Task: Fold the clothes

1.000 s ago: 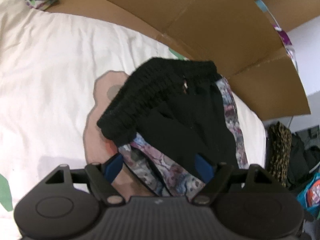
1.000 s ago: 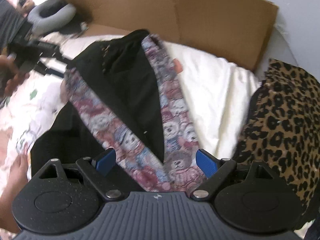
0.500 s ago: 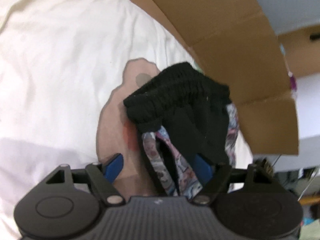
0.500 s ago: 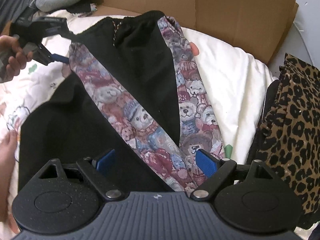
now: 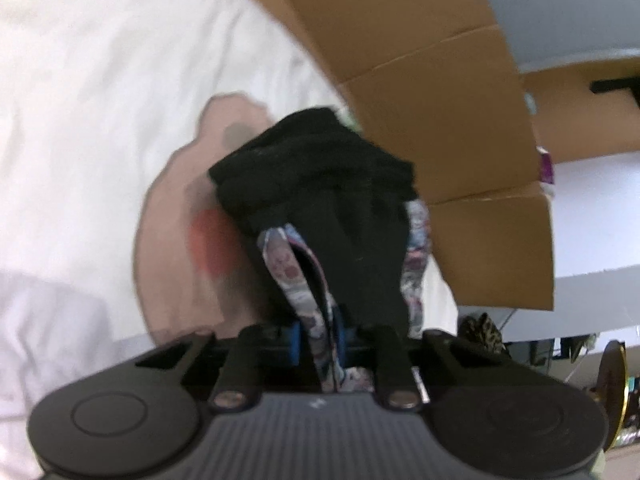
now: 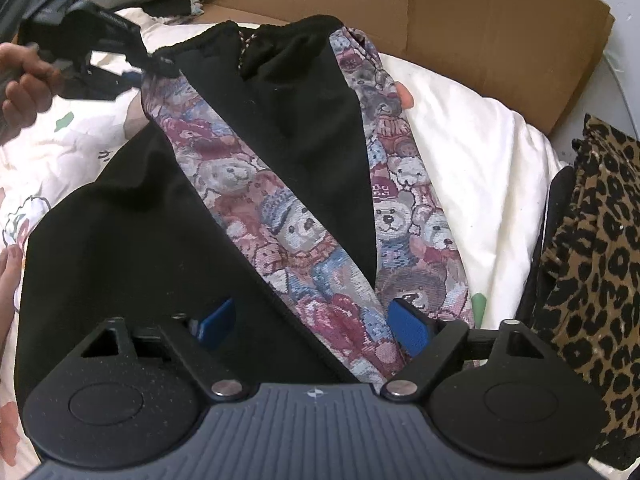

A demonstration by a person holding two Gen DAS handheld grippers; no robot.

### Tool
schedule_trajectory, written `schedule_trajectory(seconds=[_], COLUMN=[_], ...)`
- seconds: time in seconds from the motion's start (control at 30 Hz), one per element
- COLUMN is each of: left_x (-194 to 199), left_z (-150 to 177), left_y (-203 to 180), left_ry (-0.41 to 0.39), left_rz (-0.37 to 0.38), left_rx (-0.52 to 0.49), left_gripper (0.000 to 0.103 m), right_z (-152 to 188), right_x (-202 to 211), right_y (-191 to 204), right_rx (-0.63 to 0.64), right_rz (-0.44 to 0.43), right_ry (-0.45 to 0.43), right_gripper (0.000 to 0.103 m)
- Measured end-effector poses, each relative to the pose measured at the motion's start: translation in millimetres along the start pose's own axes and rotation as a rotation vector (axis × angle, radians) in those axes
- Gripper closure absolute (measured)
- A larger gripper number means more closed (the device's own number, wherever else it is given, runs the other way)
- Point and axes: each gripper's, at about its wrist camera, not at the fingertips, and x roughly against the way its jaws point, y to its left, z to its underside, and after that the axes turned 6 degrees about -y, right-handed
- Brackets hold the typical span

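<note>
Two claws, one garment, logged as I found them.

Item 1, pants (image 6: pixel 280 184): black cloth with teddy-bear tapestry side panels, spread on the bedsheet (image 6: pixel 472 168). Their long axis ran from the lower centre of the right wrist frame up to the elastic waistband (image 6: pixel 280 32) at the upper centre, tilted slightly left. A black section spread toward the lower left of that frame.

Item 2, left claw (image 5: pixel 318 342): its blue pads were drawn close together on a fold of the tapestry edge, with the bunched waistband just above them in the left wrist frame. In the right wrist frame I saw this same claw (image 6: pixel 154 66) at the upper left, on the waistband's left corner, a hand (image 6: pixel 20 92) behind it.

Item 3, right claw (image 6: pixel 312 322): jaws stood wide apart and held nothing; cloth lay between and beyond the blue pads. Whether the pads touched it I could not tell.

Item 4, governing relation: the left claw held the far, waistband end; the right was nearer the other end, at the frame's bottom. I judged any fold would run along that axis.

Item 5, surroundings: cardboard (image 6: pixel 480 20) along the top, a leopard-print piece (image 6: pixel 588 248) at the right edge.
</note>
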Motion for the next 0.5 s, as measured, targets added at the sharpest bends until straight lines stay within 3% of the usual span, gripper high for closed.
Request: schedule_trajectory(seconds=[0.17, 0.5], left_x=[-0.2, -21.7], left_z=[-9.1, -29.2], left_y=[-30.4, -83.7], left_ry=[-0.007, 0.036], left_rz=[0.013, -0.014], left_rx=[-0.07, -0.202], left_gripper=[0.091, 0.092], right_z=[8.3, 18.0], right_x=[2.3, 19.5], right_y=[-5.2, -11.2], right_rx=[0.002, 0.027], right_rz=[0.014, 0.011], right_ry=[-0.035, -0.136], right_gripper=[0.029, 0.029])
